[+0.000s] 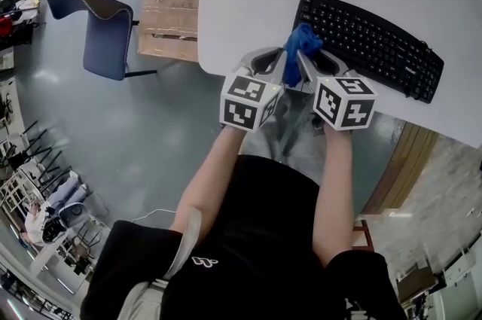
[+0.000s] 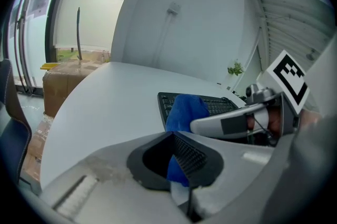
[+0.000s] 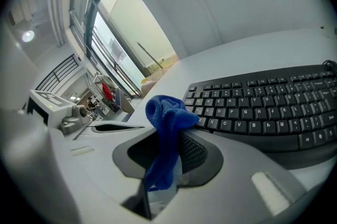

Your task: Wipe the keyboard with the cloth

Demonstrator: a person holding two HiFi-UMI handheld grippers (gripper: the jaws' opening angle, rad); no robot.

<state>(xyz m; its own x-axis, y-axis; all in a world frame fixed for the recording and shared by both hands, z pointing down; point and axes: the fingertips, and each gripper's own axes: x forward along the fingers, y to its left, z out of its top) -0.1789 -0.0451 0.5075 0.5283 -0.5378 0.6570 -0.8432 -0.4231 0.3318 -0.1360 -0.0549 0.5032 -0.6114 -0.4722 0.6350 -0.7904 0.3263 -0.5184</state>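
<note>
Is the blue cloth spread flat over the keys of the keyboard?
No, the blue cloth is bunched up and clamped between the jaws of the right gripper, in front of the keyboard.

Blue chair, seemingly cardboard boxes

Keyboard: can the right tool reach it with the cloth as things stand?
Likely yes. The right tool, shut on the cloth, sits beside the keyboard with nothing between them, though the left tool grips the same cloth.

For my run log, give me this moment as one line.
left gripper: shut on blue cloth | right gripper: shut on same cloth | cloth: bunched, at near-left corner of keyboard | contact: unclear
</note>
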